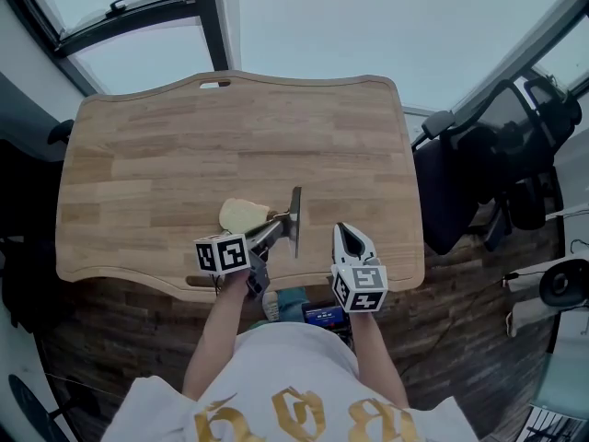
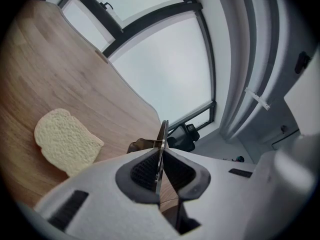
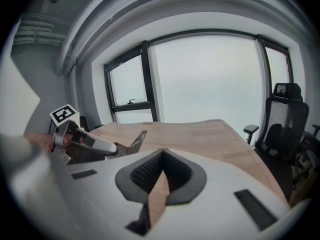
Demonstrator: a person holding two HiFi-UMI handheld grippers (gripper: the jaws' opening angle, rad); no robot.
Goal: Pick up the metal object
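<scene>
Pinching metal object (image 1: 295, 221), left gripper (image 1: 275, 227), table (image 1: 138, 270) edge

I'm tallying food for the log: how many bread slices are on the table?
1: the bread slice lies on the table, beside the left gripper. None seems hidden.

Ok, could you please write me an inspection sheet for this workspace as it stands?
Surface: wooden table, light planks.
Job's things: metal object, its thin blade edge-on between the left gripper's jaws.
Clutter: bread slice, lying flat beside the metal object.
Grippers: left gripper shut on the metal object; right gripper shut, holding nothing.
Cables: nothing seen on the table.
Surroundings: office chair off the table's right end; windows beyond.
</scene>
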